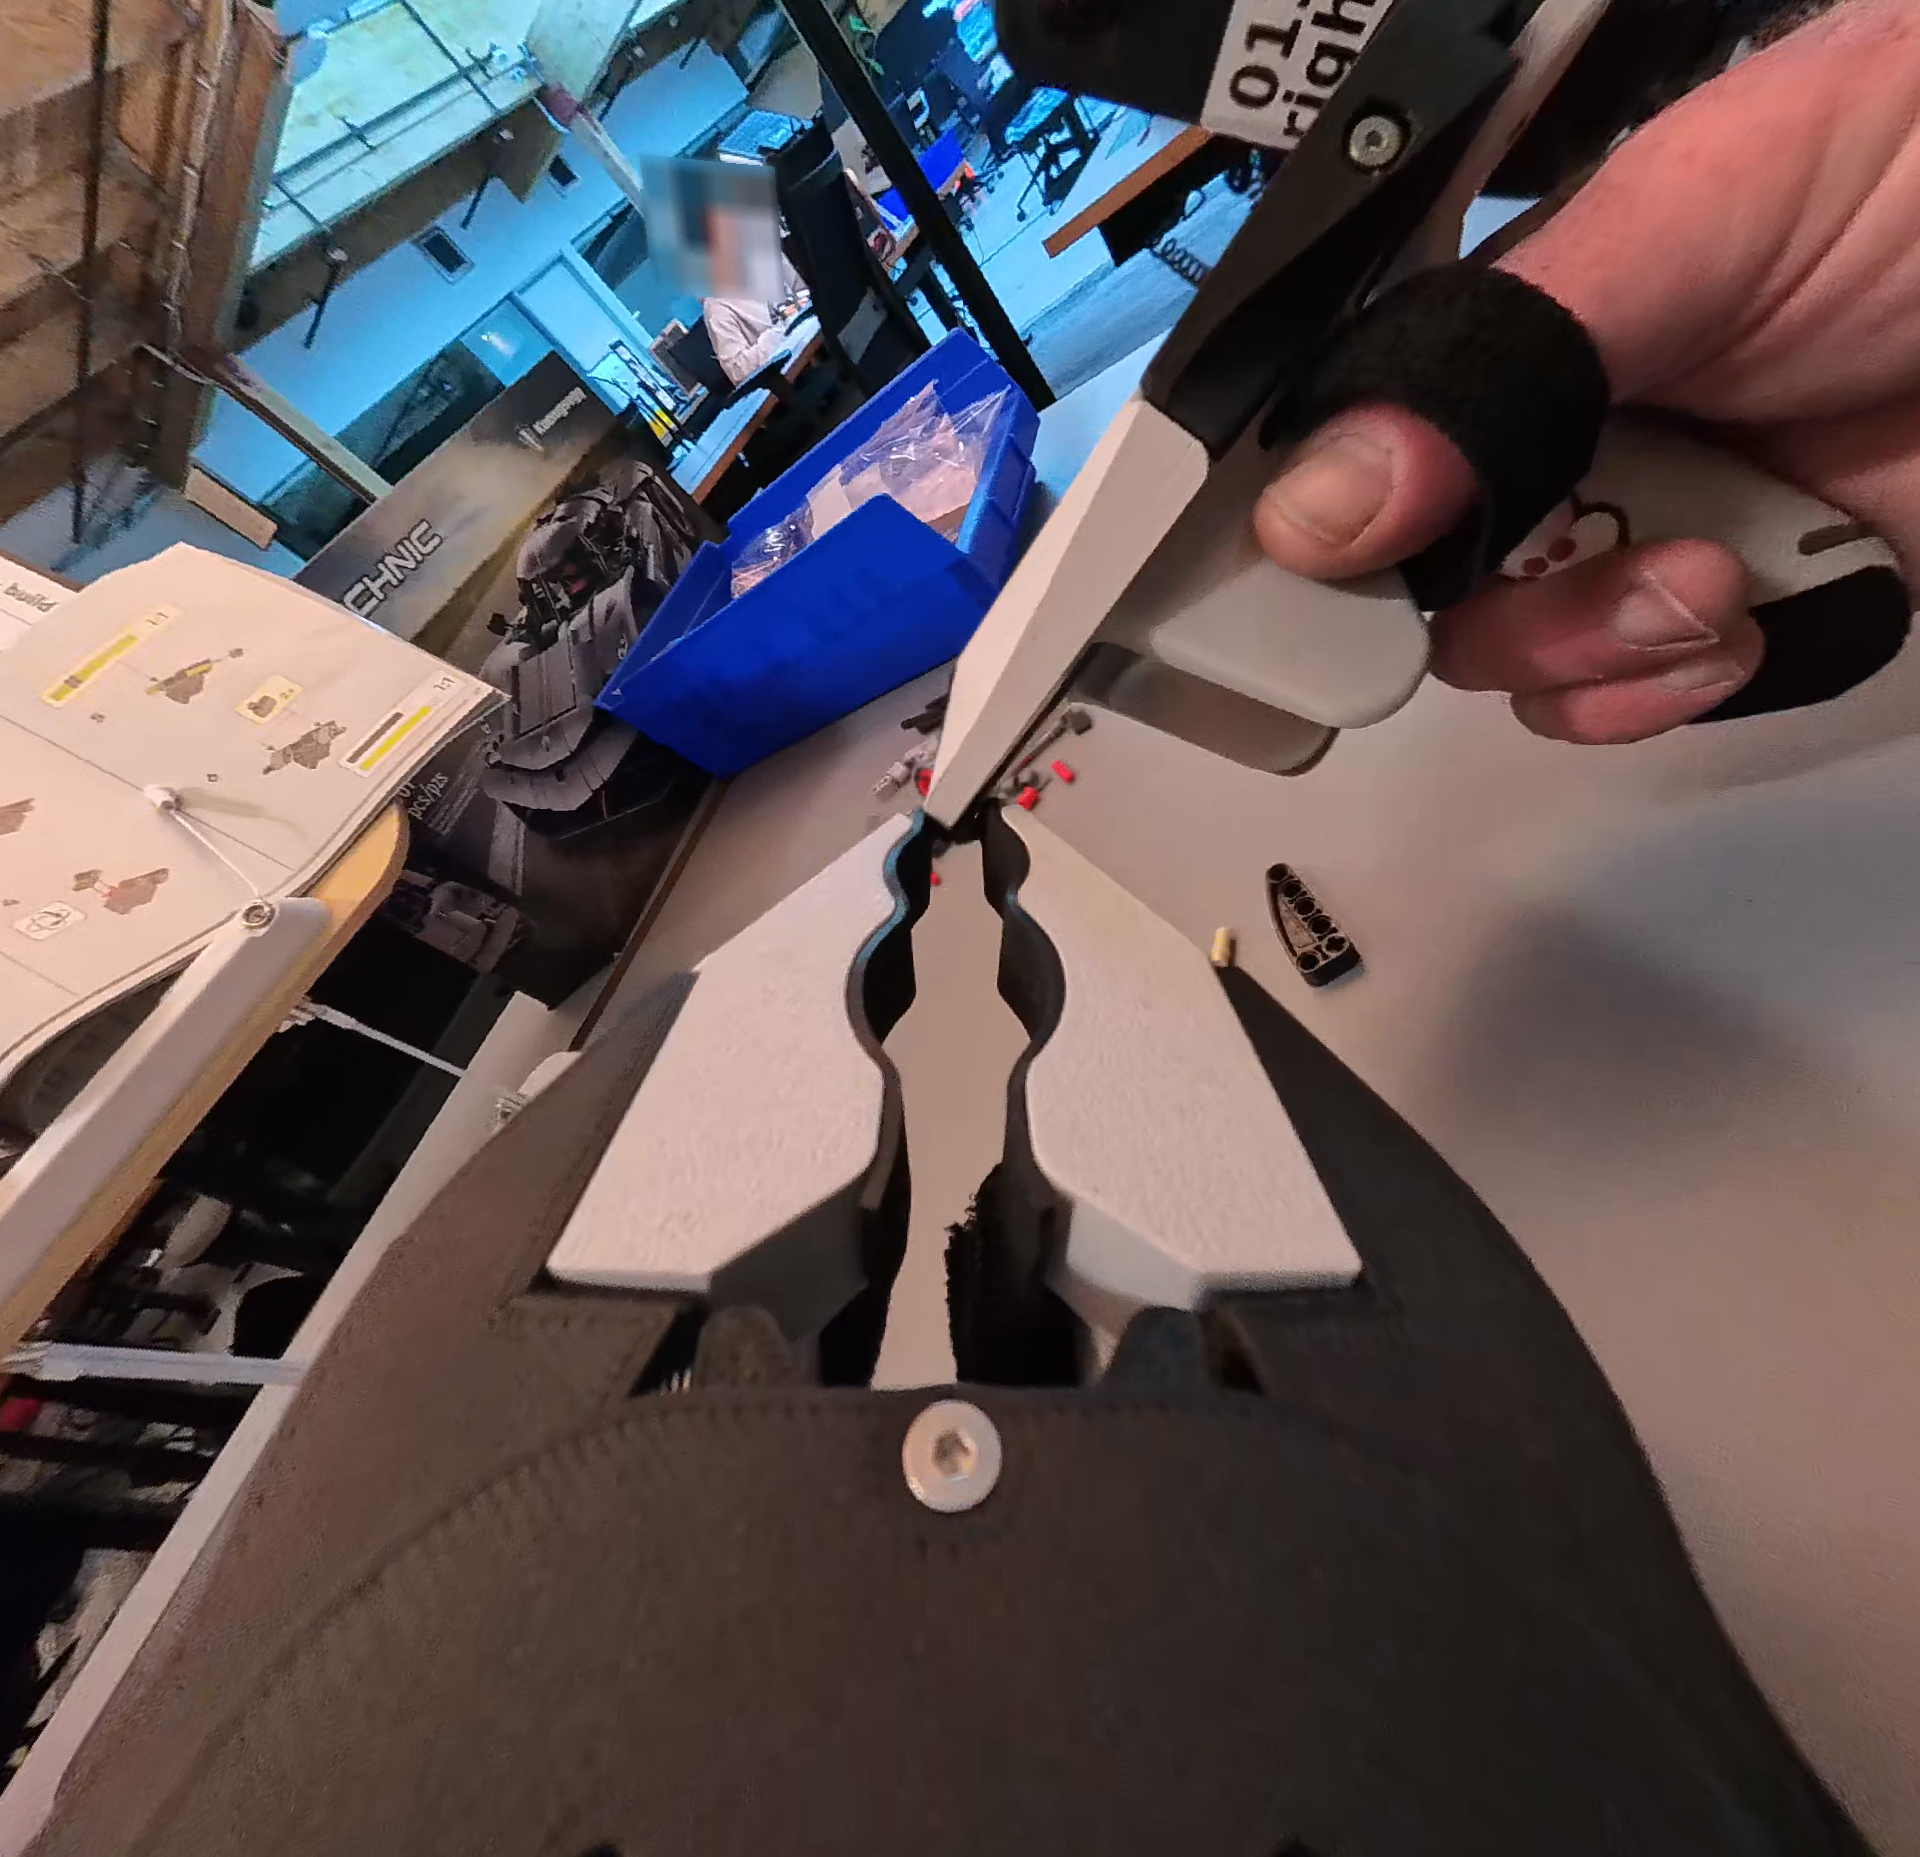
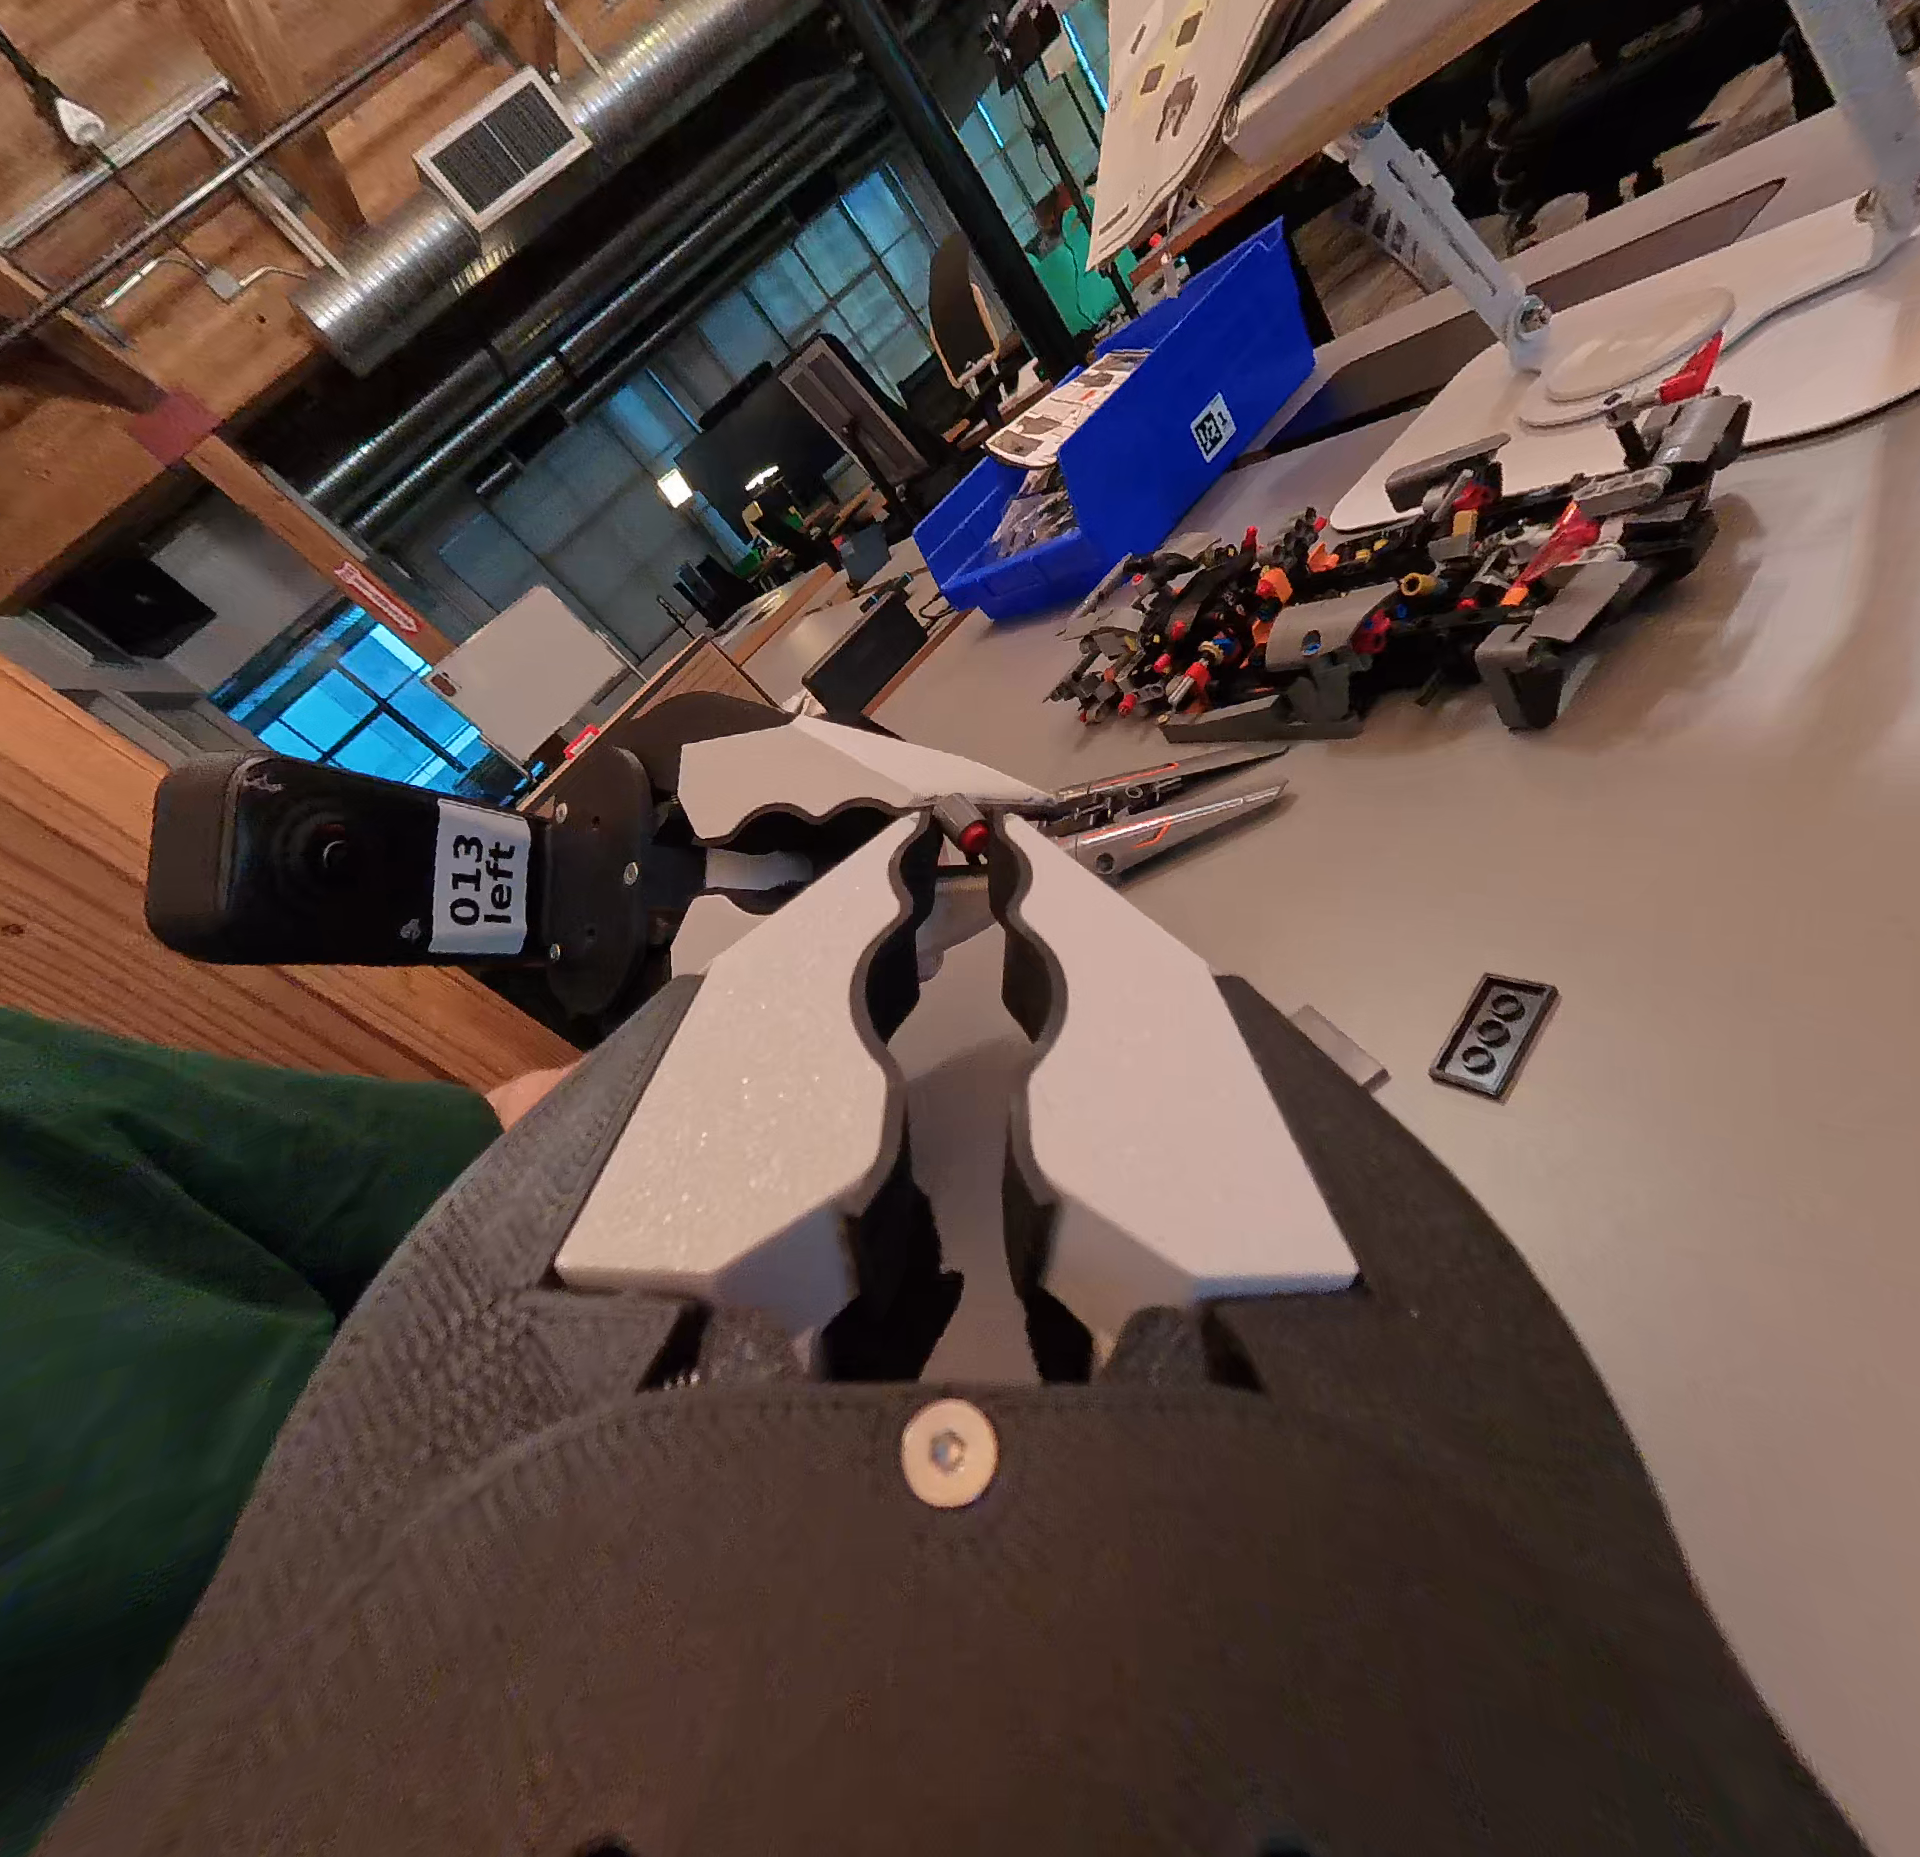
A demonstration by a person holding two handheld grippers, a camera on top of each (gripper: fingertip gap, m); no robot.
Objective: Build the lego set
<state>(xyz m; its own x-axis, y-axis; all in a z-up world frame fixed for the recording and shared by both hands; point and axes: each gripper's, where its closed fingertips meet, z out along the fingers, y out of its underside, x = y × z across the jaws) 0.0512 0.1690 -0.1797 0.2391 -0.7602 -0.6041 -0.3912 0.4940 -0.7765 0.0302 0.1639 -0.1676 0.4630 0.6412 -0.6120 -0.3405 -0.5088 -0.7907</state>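
Observation:
My right gripper [image 2: 958, 828] is shut on a small grey lego piece with a red pin [image 2: 964, 826], held above the table. My left gripper [image 1: 954, 828] meets it tip to tip, jaws nearly closed around the same small dark piece [image 1: 964, 826], which is mostly hidden. The left gripper also shows in the right wrist view [image 2: 1023, 794], and a right gripper finger [image 1: 1049, 612] shows in the left wrist view. The partly built lego car [image 2: 1403, 581] lies on the grey table [image 2: 1558, 1288] farther back. Loose red pins [image 1: 1060, 770] lie behind the tips.
A black triangular piece [image 1: 1311, 924] and a cream pin [image 1: 1223, 945] lie to the right. A black three-stud plate [image 2: 1493, 1035] and long grey panels [image 2: 1174, 810] lie nearby. Blue bins [image 2: 1132, 457], the lego box [image 1: 582, 664] and a booklet on a stand [image 1: 208, 727] sit behind. My left and right fingertips are right by each other. The black three-stud plate [image 2: 1493, 1035] is about 12 centimetres from my left fingertips.

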